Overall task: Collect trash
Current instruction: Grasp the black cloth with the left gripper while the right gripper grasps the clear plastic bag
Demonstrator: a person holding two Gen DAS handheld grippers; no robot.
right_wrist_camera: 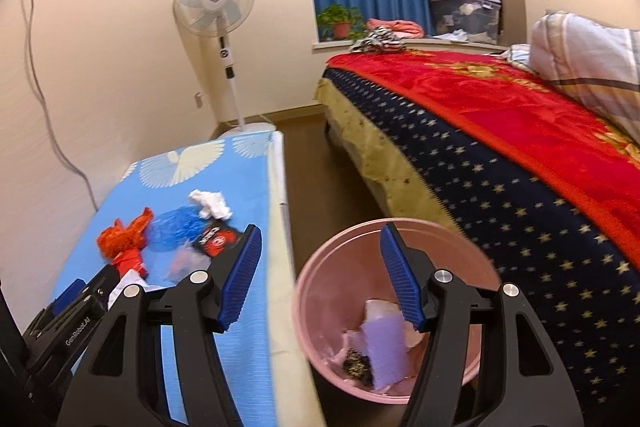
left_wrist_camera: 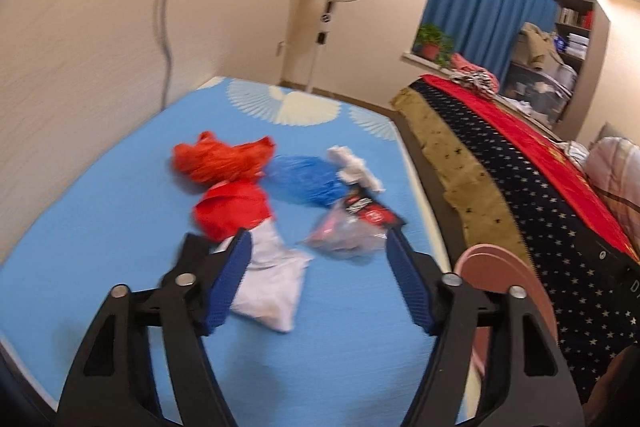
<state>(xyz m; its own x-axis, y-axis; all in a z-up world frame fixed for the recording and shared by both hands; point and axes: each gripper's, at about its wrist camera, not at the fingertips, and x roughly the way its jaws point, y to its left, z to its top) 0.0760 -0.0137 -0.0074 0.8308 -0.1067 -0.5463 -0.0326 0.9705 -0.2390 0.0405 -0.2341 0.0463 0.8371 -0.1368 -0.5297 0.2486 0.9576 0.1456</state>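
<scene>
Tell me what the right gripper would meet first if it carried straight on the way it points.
Probably the pink bin: the open right gripper points down over its near rim, so it would likely pass into the mouth and reach the purple scrap inside. Depth is uncertain.

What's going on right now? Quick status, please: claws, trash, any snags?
Left gripper jaws open, empty, over trash pile on blue table. Right gripper jaws open, empty, above pink bin, scraps inside. Nothing in the way.
</scene>
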